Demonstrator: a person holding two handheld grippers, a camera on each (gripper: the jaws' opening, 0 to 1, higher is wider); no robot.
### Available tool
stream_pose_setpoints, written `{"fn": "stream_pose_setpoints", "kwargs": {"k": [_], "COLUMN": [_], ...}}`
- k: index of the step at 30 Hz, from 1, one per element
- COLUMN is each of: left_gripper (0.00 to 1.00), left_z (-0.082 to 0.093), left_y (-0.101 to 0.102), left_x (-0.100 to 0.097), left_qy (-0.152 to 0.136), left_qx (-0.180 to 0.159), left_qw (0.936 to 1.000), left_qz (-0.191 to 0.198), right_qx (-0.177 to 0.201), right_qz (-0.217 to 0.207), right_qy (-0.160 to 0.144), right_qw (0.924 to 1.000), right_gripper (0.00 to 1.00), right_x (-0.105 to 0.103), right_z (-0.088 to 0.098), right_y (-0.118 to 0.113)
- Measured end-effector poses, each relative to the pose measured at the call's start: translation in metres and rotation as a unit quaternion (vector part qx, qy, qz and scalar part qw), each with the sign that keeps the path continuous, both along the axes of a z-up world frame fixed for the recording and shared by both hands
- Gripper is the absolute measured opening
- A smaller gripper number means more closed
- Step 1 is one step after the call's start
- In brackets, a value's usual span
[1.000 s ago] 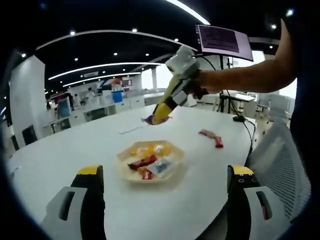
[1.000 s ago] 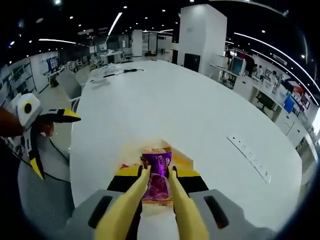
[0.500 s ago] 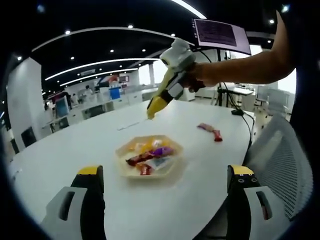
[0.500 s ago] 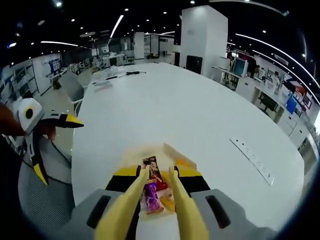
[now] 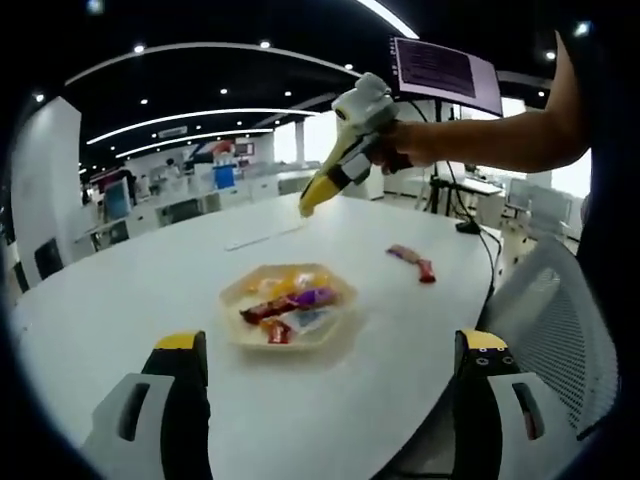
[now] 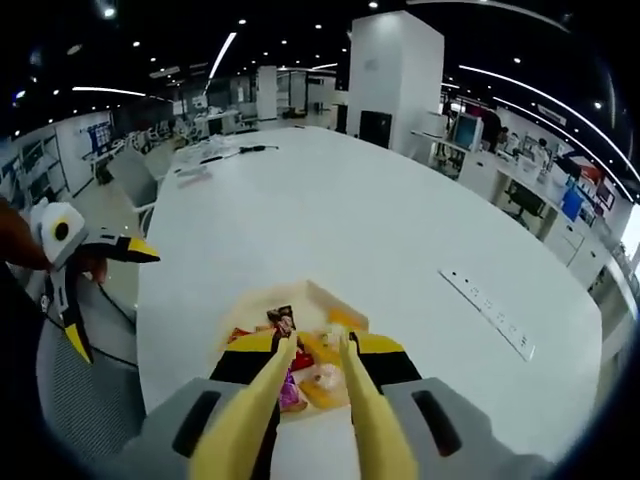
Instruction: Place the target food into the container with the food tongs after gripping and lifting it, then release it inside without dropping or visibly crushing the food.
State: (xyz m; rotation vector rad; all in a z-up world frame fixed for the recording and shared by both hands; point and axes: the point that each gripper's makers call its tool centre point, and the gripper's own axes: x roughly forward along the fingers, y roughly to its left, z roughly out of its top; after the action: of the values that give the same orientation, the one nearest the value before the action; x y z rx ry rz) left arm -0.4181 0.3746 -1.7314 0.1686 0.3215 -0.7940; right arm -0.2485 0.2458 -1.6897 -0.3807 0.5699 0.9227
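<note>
Hiding much of the yellow container (image 6: pixel 318 305) and the wrapped sweets (image 6: pixel 322 378) behind the right gripper's (image 6: pixel 311 345) yellow tongs and black-and-yellow jaw bases in the right gripper view, with only a slice of wrappers peeking through between the tongs and no single wrapper being readable there. Running off the bottom edge, in the left gripper view, with the left gripper's (image 5: pixel 330 350) two jaws. Blurring into mere colour patches ahead of those jaws: the sweets in the container and the two loose wrappers (image 5: pixel 411 262) beyond it to the right, print too small to tell.
</note>
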Motion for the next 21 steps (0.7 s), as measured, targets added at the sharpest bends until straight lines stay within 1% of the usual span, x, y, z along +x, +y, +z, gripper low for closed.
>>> {"fn": "stream_pose_setpoints", "kwargs": {"k": [2,3,5,7,10,15,21], "left_gripper": [1.0,1.0,1.0,1.0,1.0,1.0,1.0], "left_z": [0.002,0.005,0.006,0.008,0.007,0.006,0.004], "left_y": [-0.002,-0.003,-0.001,0.002,0.003,0.0,-0.001], "left_x": [-0.001,-0.001,0.0,0.002,0.003,0.0,0.0], "left_qy": [-0.002,-0.011,-0.012,-0.015,-0.015,-0.016,-0.016], "left_qx": [-0.005,-0.006,-0.008,-0.012,-0.01,-0.003,0.005], "left_qw": [1.0,0.9999,0.9999,0.9998,0.9998,0.9999,0.9999], "left_qz": [-0.003,-0.006,-0.001,0.005,0.011,-0.001,-0.002], "right_qx": [0.0,0.0,0.001,-0.005,0.0,0.008,0.008], "right_qz": [-0.005,-0.009,-0.012,-0.015,-0.024,-0.038,-0.053], "right_qy": [-0.005,-0.007,-0.007,-0.013,-0.018,-0.036,-0.038], "right_qw": [1.0,0.9999,0.9999,0.9998,0.9996,0.9986,0.9978], "right_gripper": [0.26,0.26,0.26,0.26,0.26,0.26,0.27], "right_x": [0.001,0.002,0.0,-0.001,-0.004,-0.003,-0.007], "right_z": [0.001,0.001,0.002,0.002,0.005,0.012,0.012], "right_y": [-0.005,-0.009,-0.015,-0.023,-0.034,-0.051,-0.074]}}
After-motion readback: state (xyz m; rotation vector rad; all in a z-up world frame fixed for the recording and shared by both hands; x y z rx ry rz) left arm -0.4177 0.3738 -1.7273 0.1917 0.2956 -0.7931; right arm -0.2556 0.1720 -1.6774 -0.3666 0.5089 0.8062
